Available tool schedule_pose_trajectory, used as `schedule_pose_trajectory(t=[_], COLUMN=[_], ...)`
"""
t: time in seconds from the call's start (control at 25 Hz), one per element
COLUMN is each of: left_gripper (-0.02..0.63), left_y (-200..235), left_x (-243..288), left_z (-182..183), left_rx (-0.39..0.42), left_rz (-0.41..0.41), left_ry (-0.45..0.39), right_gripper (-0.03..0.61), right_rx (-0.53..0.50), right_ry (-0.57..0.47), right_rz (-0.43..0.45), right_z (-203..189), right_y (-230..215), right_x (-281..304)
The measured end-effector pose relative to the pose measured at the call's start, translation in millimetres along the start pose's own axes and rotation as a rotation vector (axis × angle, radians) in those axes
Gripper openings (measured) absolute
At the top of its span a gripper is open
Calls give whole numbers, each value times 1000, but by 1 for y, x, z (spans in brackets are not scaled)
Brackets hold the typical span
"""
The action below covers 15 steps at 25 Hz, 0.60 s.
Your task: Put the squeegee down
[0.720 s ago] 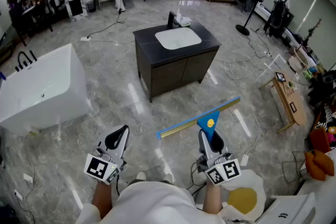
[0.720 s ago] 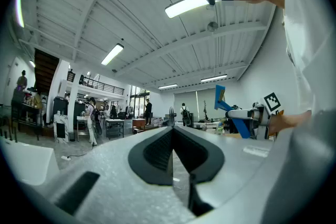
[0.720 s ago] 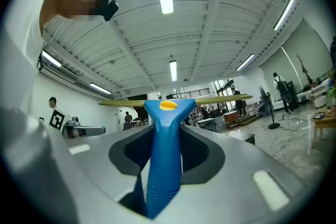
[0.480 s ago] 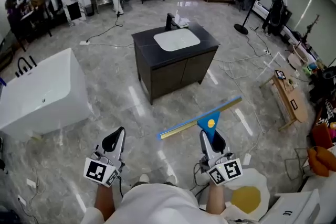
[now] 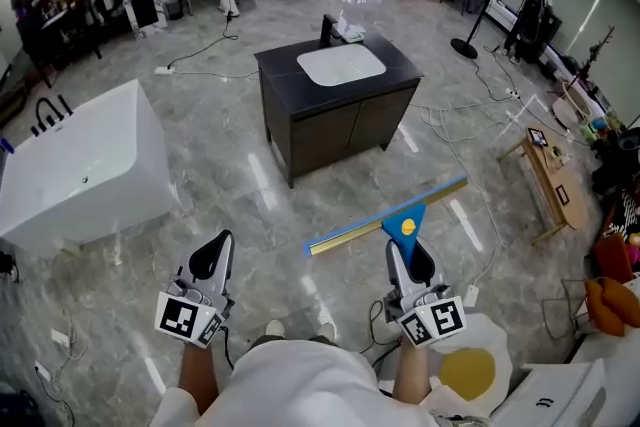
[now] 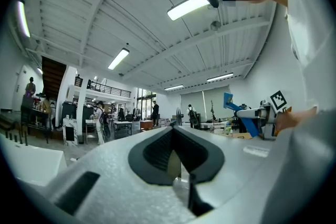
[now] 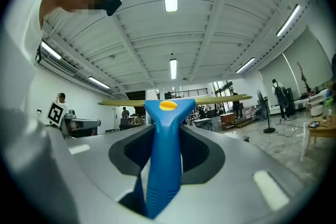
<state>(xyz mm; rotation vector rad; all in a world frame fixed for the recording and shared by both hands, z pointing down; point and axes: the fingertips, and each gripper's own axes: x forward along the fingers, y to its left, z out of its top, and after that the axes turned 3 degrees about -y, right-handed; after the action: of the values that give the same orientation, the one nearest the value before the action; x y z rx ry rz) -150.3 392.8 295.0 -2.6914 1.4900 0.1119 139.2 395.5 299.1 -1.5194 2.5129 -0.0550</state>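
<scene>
The squeegee (image 5: 404, 226) has a blue handle with a yellow dot and a long yellow-and-blue blade, held level above the grey floor. My right gripper (image 5: 411, 261) is shut on the blue handle, low in the head view right of centre. In the right gripper view the squeegee handle (image 7: 164, 160) runs up between the pads to the blade, which lies crosswise. My left gripper (image 5: 209, 259) hangs to the left, apart from the squeegee, holding nothing. In the left gripper view the left gripper (image 6: 179, 159) has its pads together, and the right gripper with the blue handle shows far right.
A black cabinet (image 5: 340, 130) with a white basin stands ahead. To the left is a white bathtub (image 5: 85, 170), to the right a wooden bench (image 5: 552, 187). Cables (image 5: 455, 120) trail over the floor. A white-and-yellow object (image 5: 466, 377) lies by my right foot. People stand far off.
Both grippers and the squeegee keep nearly the same places in the head view. The room shifts only slightly as the head moves.
</scene>
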Motion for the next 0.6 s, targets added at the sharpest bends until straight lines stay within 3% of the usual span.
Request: schedule_pose_trajectory(t=[0.6], left_gripper=[5], left_y=[-45], left_x=[22], left_z=[-9], left_rx=[19], left_rz=[8], left_ry=[40], right_gripper=[142], right_rx=[-4], right_ry=[20], right_rz=[2], right_z=[-4], right_y=[-45], right_x=[-15])
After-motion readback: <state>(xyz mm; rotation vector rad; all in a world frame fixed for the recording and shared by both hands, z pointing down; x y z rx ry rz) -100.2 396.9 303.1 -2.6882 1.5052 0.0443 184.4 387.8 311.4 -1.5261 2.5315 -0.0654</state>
